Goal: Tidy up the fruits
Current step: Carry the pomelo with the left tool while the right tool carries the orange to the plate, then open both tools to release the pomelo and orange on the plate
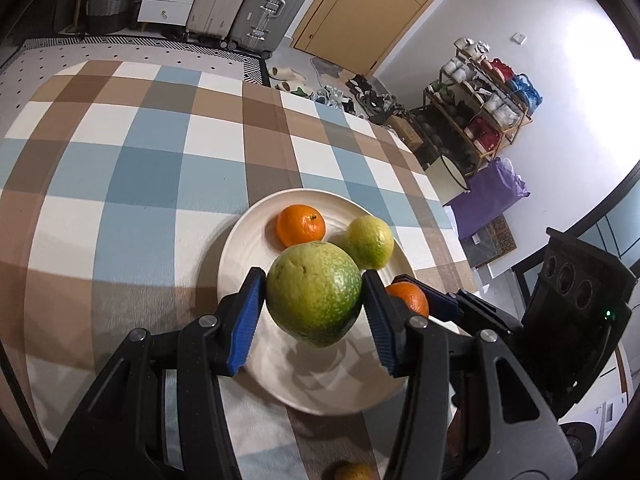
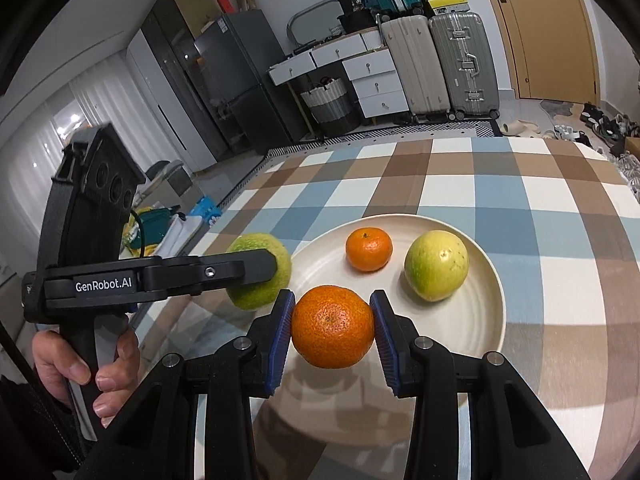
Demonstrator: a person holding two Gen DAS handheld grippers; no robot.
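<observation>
While both tongs hung low over the bench covered by a blue, brown and white checked cloth (image 1: 132,168), each was clamped on a fruit. The left tongs (image 1: 314,300) gripped a large, round, green-yellow mottled citrus fruit (image 1: 314,294) by its sides between blue ribbed pads (image 1: 244,320), and the fruit was held clear of the surface, over the near part of the round cream ceramic plate (image 1: 240,248). In the right wrist view that fruit (image 2: 260,276) sat just off the plate's left rim. The right tongs (image 2: 332,328) were shut on a round, pebbly-skinned orange mandarin (image 2: 332,326), also held by its sides above the near edge of the plate (image 2: 480,320), with its stem dimple turned toward the camera.

Two fruits lay in the plate. A smaller orange mandarin (image 2: 369,249) rested toward the far side, stem dimple facing up. Near it, to its right and apart from it, sat a smooth pale yellow-green fruit (image 2: 436,266) with a few small dark specks; it was slightly oval, and its narrower end pointed down toward the plate's near edge.

At the bottom edge of the left wrist view, part of another orange-yellow fruit (image 1: 354,472) showed on the bench, outside the plate. A bare hand (image 2: 80,372) held the left tool's black handle.
</observation>
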